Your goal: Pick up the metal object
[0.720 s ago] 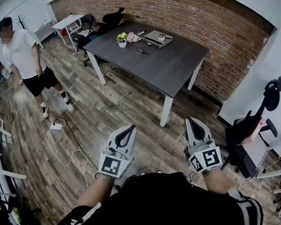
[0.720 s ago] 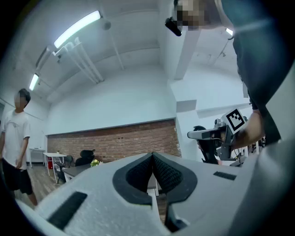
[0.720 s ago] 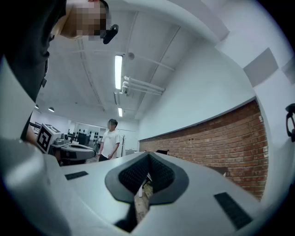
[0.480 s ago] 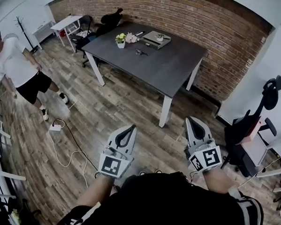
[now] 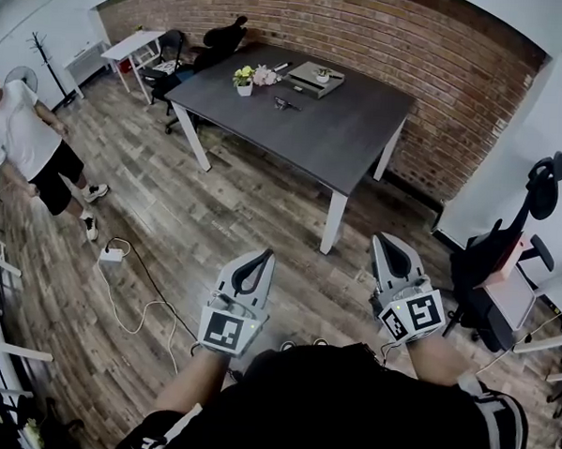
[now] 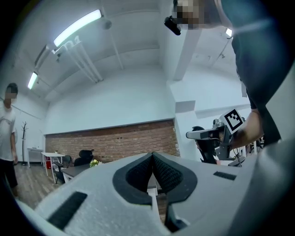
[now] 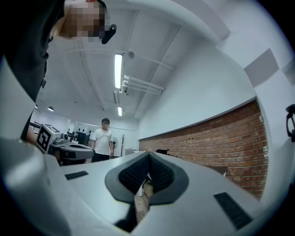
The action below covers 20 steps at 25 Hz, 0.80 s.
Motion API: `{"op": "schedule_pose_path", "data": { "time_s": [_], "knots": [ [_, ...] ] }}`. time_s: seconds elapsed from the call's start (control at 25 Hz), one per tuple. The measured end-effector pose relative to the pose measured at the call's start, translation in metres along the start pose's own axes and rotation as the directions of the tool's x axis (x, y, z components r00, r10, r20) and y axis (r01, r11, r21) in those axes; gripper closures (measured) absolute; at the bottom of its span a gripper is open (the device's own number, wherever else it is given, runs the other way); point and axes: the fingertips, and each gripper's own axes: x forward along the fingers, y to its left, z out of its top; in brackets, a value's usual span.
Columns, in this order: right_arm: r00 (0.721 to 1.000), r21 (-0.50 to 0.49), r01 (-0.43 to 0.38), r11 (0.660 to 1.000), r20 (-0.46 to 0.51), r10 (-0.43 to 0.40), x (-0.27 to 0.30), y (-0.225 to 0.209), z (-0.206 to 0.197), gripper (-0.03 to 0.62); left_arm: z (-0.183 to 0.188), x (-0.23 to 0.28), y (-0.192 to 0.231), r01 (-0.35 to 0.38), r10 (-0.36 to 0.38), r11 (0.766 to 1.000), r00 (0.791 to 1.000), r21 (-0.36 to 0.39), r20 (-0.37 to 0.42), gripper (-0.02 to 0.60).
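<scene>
A dark grey table (image 5: 333, 137) stands by the brick wall, well ahead of me. On it a small dark metal-looking object (image 5: 284, 104) lies near a flower pot (image 5: 244, 78) and a flat grey case (image 5: 314, 79). Both grippers hang low over the wooden floor, far short of the table. My left gripper (image 5: 263, 255) has its jaws pressed together with nothing between them, as the left gripper view (image 6: 152, 155) shows. My right gripper (image 5: 382, 239) is also shut and empty, pads meeting in the right gripper view (image 7: 148, 156).
A person in a white shirt (image 5: 18, 139) stands at the far left on the floor. A power strip with a white cable (image 5: 112, 252) lies left of me. Black office chairs (image 5: 504, 263) stand at the right; a white side table (image 5: 135, 42) and chairs sit at the back left.
The person at the left has stepped further left, toward the frame's edge. Both grippers stay where they were, still shut.
</scene>
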Motion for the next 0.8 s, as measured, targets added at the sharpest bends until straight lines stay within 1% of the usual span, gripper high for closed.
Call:
{"op": "schedule_pose_path", "data": {
  "time_s": [0.24, 0.48, 0.64, 0.8],
  "knots": [
    [1.0, -0.023, -0.003, 1.0, 0.003, 0.004, 0.027, 0.018, 0.0, 0.6, -0.006, -0.015, 0.031, -0.018, 0.018, 1.0, 1.0, -0.006, 0.003, 0.572],
    [0.999, -0.047, 0.035, 0.998, 0.024, -0.034, 0.049, 0.019, 0.005, 0.6, -0.015, -0.024, 0.059, -0.021, 0.021, 1.0, 1.0, -0.018, 0.001, 0.572],
    [0.998, -0.04, 0.059, 0.997, 0.018, -0.058, 0.068, 0.003, -0.001, 0.6, -0.021, -0.008, 0.076, -0.021, 0.021, 0.999, 1.0, -0.025, -0.002, 0.572],
    [0.998, -0.02, 0.067, 0.998, 0.006, -0.067, 0.096, -0.016, -0.016, 0.6, -0.024, 0.023, 0.098, -0.026, 0.026, 0.999, 1.0, -0.033, -0.003, 0.572]
  ]
}}
